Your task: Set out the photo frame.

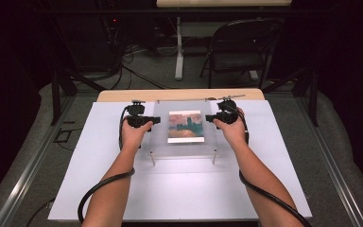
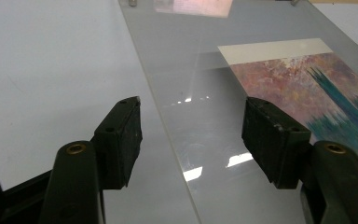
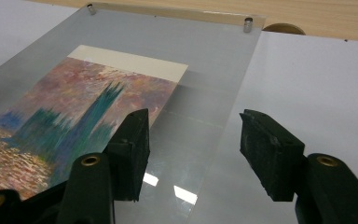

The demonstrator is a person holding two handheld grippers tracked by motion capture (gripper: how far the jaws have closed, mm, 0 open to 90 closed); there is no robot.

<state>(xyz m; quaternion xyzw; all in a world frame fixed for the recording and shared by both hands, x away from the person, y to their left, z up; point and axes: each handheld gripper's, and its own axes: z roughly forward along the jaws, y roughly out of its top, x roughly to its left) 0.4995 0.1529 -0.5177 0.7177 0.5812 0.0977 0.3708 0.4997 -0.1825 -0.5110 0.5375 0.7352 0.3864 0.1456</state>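
A clear acrylic plate [image 1: 184,149] lies raised on metal standoffs [image 1: 152,158] over a white board. Under it is a painted print [image 1: 185,126] in pink, teal and orange. My left gripper [image 1: 156,120] is at the plate's left edge and my right gripper [image 1: 210,117] at its right edge. In the left gripper view the open gripper [image 2: 191,135] straddles the plate's edge [image 2: 168,126], with the print [image 2: 317,88] to the right. In the right gripper view the gripper [image 3: 193,149] is open astride the other edge [image 3: 228,116], beside the print [image 3: 70,112]. Neither gripper's pads press on anything.
The white board [image 1: 179,189] covers a wooden table [image 1: 179,94], whose bare strip shows at the back. Two standoffs [image 3: 248,24] mark the plate's far corners. A folding chair [image 1: 241,47] and a table leg stand on the floor beyond. Cables trail from both grippers.
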